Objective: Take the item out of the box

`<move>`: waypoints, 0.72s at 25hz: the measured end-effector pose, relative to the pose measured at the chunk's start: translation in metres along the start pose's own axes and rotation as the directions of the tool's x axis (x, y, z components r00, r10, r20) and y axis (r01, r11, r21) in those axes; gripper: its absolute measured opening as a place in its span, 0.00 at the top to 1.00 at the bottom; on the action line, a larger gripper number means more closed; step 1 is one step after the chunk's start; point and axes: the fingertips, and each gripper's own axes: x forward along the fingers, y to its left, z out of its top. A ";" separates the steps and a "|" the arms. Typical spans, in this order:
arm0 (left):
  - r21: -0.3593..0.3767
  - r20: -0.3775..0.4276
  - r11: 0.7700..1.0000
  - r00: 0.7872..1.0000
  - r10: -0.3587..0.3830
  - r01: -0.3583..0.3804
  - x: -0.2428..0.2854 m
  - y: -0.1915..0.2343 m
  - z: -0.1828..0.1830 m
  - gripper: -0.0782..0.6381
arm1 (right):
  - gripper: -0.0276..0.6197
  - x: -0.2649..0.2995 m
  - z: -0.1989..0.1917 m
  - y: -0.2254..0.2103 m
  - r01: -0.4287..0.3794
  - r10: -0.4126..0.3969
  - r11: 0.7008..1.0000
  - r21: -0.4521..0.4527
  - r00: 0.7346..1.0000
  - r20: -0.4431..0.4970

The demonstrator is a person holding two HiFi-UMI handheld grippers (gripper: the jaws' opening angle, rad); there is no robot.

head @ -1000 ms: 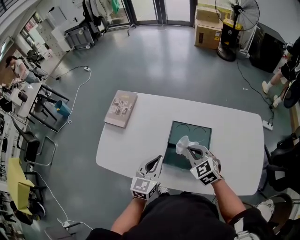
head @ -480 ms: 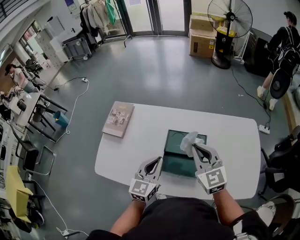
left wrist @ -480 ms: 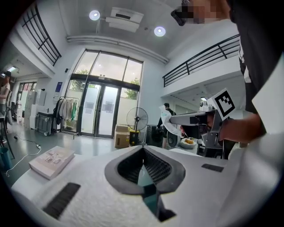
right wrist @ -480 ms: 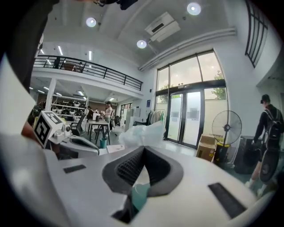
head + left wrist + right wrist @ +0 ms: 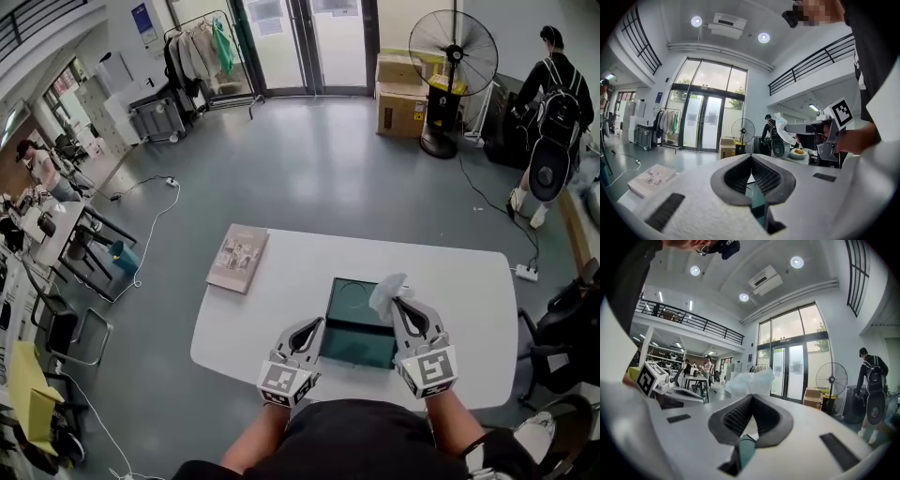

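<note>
Clearly light, soft (maybe slippery): crumpled white plastic bundle [image 5: 385, 292], pinched by a bunched fold in closed right claw [image 5: 399, 303] over dark-green box [image 5: 354, 330]; left claw [image 5: 318, 323] closed, empty.

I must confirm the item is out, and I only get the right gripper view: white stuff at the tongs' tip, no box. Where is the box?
Observer: The head view shows the dark green box lying open on the white table, to the right of the book.
Operator: Anything left inside?
Observer: Only its dark lining shows. The white item is pinched in the right gripper, over the box's far right corner.
Operator: And the other hand?
Observer: The left gripper has its tongs shut on nothing, as its own view shows.
</note>
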 end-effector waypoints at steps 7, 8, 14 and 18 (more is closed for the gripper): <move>-0.011 0.005 1.000 1.000 -0.015 0.015 0.003 -0.007 0.000 0.87 | 0.95 -0.010 0.001 -0.006 0.022 -0.022 1.000 0.000 1.000 0.003; -0.011 0.005 1.000 1.000 -0.015 0.015 0.003 -0.007 0.000 0.87 | 0.95 -0.011 0.001 -0.007 0.025 -0.025 1.000 -0.001 1.000 0.004; -0.008 0.013 1.000 1.000 -0.024 0.025 0.008 -0.013 0.002 0.87 | 0.95 -0.015 0.001 -0.011 0.032 -0.032 0.999 -0.008 0.999 0.010; -0.017 0.010 0.999 0.999 -0.031 0.032 0.010 -0.018 -0.001 0.87 | 0.95 -0.017 -0.001 -0.015 0.036 -0.036 0.999 -0.010 0.999 0.011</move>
